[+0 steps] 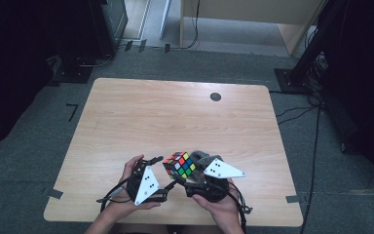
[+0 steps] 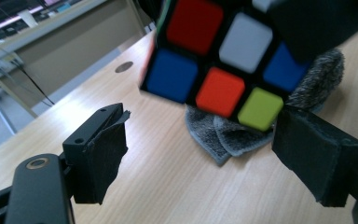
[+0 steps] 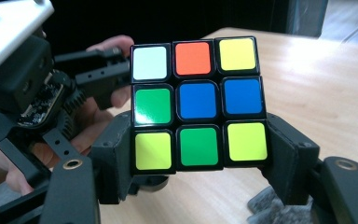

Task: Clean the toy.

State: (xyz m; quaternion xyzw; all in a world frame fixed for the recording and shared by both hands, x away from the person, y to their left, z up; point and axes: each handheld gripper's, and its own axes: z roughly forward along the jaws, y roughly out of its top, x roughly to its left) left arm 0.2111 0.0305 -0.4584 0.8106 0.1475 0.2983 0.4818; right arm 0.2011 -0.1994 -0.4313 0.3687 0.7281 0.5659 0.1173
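The right gripper point(image 3: 198, 154) is clenched on a puzzle cube point(image 3: 198, 105), its two jaws pressing the cube's bottom row from either side and holding it above the near middle of the worktop point(image 1: 175, 112). The left gripper point(image 2: 200, 149) is released, its jaws spread with nothing between them, just left of the cube. A grey cloth point(image 2: 223, 135) lies on the worktop beneath the cube.

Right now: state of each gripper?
Left gripper: open, jaws apart, nothing between the pads, beside the Rubik's cube.
Right gripper: closed on the Rubik's cube, jaws pressing its bottom layer from both sides.
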